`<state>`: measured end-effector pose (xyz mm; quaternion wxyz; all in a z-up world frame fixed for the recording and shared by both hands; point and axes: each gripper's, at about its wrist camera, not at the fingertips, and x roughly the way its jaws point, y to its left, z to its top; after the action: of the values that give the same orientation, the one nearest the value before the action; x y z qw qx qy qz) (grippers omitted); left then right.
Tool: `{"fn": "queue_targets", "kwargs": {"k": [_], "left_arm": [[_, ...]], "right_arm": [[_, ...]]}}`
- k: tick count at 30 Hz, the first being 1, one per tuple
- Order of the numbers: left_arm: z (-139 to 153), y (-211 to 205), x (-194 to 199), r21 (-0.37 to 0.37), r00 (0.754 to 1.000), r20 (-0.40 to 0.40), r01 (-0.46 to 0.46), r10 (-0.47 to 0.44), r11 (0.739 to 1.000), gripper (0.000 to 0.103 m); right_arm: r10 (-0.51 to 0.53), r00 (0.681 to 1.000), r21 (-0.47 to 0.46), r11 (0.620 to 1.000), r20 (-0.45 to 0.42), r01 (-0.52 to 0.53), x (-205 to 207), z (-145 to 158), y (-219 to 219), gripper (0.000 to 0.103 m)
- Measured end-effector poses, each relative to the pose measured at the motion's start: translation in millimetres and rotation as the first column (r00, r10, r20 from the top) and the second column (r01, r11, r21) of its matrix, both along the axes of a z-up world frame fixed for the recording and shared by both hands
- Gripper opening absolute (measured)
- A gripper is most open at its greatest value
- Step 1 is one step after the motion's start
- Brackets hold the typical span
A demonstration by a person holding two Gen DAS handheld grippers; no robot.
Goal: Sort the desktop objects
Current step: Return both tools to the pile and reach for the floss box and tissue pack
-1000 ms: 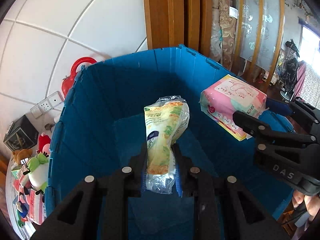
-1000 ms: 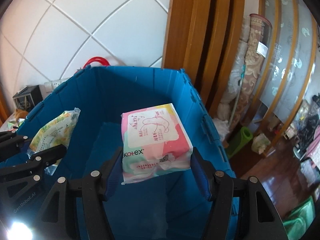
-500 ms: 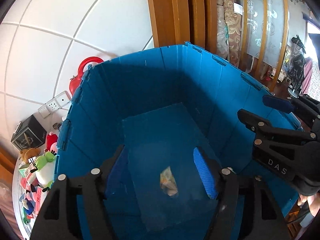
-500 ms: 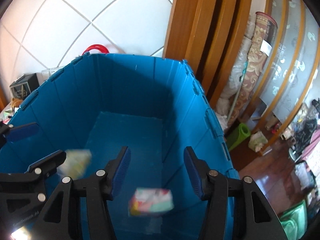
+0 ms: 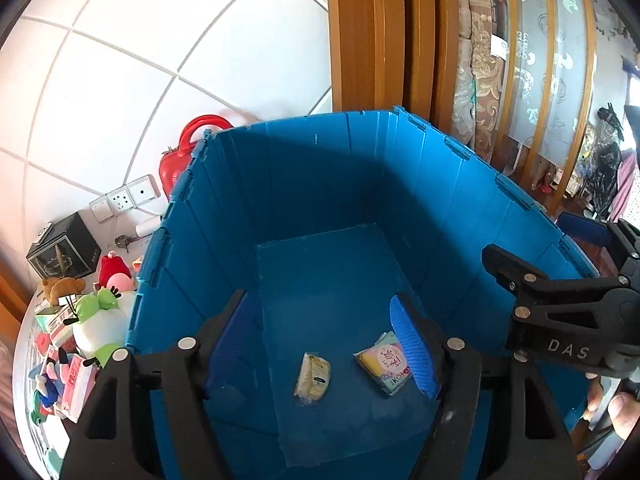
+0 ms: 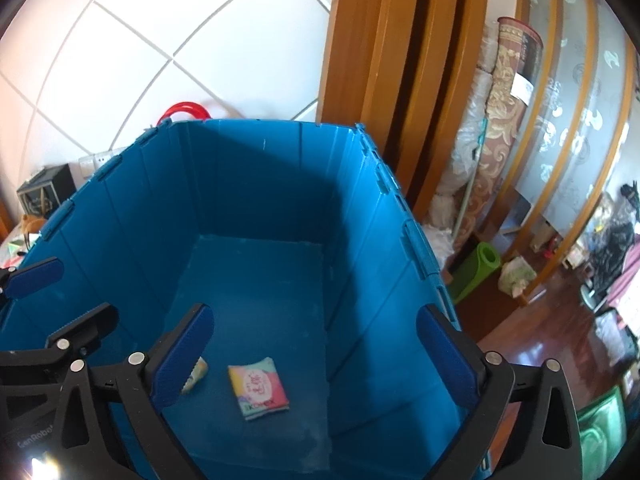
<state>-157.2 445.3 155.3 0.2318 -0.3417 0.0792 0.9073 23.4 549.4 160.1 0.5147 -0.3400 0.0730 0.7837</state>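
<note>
A deep blue plastic crate [image 5: 224, 240] fills both views. On its floor lie a yellow-green snack packet [image 5: 313, 376] and a pink Kotex pack [image 5: 384, 362]; the pack [image 6: 259, 387] and part of the packet [image 6: 196, 374] also show in the right wrist view. My left gripper [image 5: 320, 344] is open and empty above the crate's near side. My right gripper [image 6: 312, 354] is open and empty above the crate, and shows at the right in the left wrist view [image 5: 568, 292].
Left of the crate [image 6: 120, 208] a table holds plush toys [image 5: 100, 304], small boxes [image 5: 72, 376], a black box [image 5: 64, 254] and a red case [image 5: 188, 148] by the tiled wall. Wooden door frames [image 6: 400, 80], rolled rugs [image 6: 500, 128] and a green mat [image 6: 476, 268] stand right.
Both grippers opened and let go: the snack packet and the Kotex pack fell and now lie on the crate floor. Both grippers have opened wider.
</note>
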Motion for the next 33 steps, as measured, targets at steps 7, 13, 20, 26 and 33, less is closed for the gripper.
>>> {"fn": "queue_targets", "kwargs": {"k": [7, 13, 20, 26, 33], "left_arm": [[14.2, -57.9, 32.9, 0.062, 0.988, -0.133, -0.074, 0.082, 0.995, 0.079], [13.1, -130.3, 41.5, 0.127, 0.964, -0.185, -0.167, 0.188, 0.978, 0.079], [-17.3, -249.5, 31.8, 0.102, 0.922, -0.151, -0.344, 0.357, 0.933, 0.079], [-71.9, -373.7, 10.3, 0.039, 0.838, -0.064, -0.541, 0.542, 0.84, 0.079], [-141.1, -502.8, 14.0, -0.029, 0.708, 0.06, -0.703, 0.704, 0.71, 0.079]], "right_arm": [[0.005, 0.998, 0.056, 0.998, -0.07, -0.001, 4.0, 4.0, -18.7, 0.103], [0.108, 0.979, 0.094, 0.991, -0.172, -0.092, -17.0, 16.4, -64.6, 0.103], [0.277, 0.932, 0.136, 0.958, -0.232, -0.251, -77.4, 20.2, -137.6, 0.103], [0.384, 0.892, 0.116, 0.923, -0.24, -0.367, -155.7, 7.6, -188.7, 0.103], [0.428, 0.877, 0.04, 0.902, -0.218, -0.43, -243.1, -31.5, -220.8, 0.103]]}}
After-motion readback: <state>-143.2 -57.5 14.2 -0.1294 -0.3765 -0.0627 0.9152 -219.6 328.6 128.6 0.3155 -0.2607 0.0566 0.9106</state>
